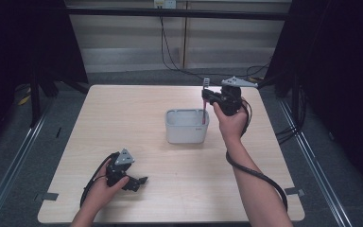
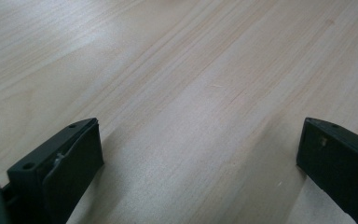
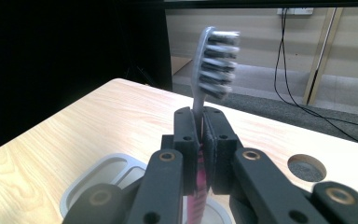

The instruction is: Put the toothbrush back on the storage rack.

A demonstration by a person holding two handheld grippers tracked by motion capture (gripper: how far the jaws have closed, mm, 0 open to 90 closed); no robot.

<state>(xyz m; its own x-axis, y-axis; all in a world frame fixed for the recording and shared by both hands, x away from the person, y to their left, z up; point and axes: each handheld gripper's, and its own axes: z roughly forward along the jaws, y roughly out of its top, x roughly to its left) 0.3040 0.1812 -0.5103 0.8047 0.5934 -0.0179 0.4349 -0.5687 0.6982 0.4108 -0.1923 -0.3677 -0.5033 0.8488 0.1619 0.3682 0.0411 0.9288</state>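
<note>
I work at a light wooden table (image 1: 137,113) in a dim room with dark curtains and a grey floor. My right claw (image 3: 200,135) is clamped tight on a toothbrush (image 3: 214,60), held upright over the white holder (image 1: 186,126). Up close I see its bristles and a round table hole (image 3: 306,167). My left claw (image 2: 200,154) rests low, jaws apart, holding nothing.
</note>
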